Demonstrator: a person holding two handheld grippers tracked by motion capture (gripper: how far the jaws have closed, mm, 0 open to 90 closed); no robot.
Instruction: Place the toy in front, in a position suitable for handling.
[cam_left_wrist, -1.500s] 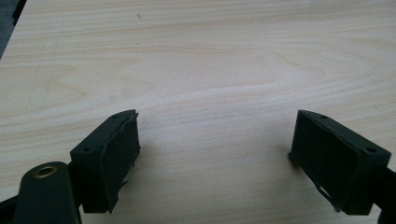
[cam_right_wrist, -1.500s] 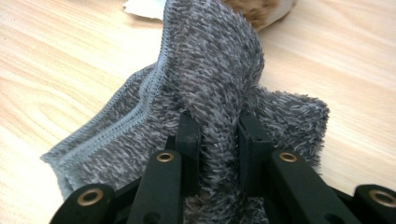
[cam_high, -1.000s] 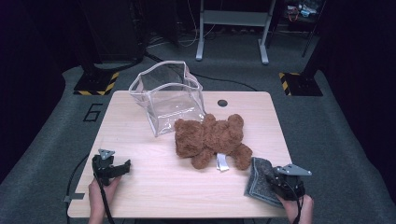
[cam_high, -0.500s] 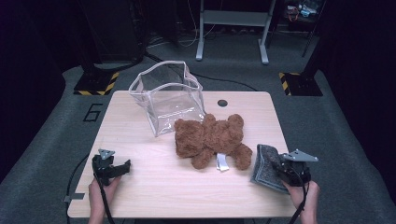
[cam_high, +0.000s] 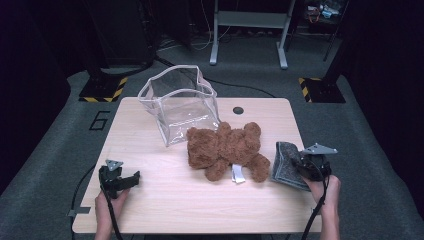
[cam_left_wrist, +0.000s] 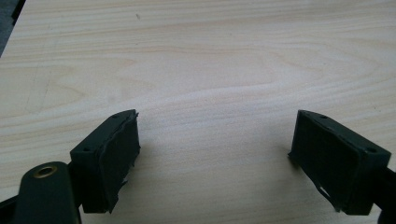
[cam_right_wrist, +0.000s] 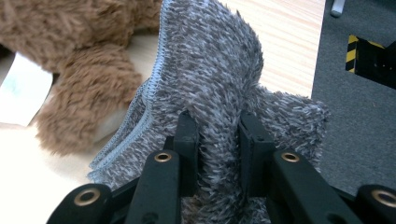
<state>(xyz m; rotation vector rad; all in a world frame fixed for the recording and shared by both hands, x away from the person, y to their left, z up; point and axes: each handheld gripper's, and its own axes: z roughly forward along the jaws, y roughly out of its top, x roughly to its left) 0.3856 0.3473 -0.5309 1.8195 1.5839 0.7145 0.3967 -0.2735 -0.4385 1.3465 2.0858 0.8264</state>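
The right gripper (cam_high: 300, 162) is pinching a fold of the shaggy grey microfibre cloth (cam_high: 286, 165), which is bunching up just beside the foot of the fluffy brown teddy bear (cam_high: 227, 148) lying on the pale wooden table (cam_high: 165, 200). Well apart from the bear, the left gripper (cam_high: 131, 178) is resting with its jaws spread wide over bare wood, while a clear plastic pouch with white edging (cam_high: 181, 102) is standing open right behind the bear.

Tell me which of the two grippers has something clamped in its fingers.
The right gripper: its fingers pinch the grey fuzzy cloth. The left gripper stands open over bare table.
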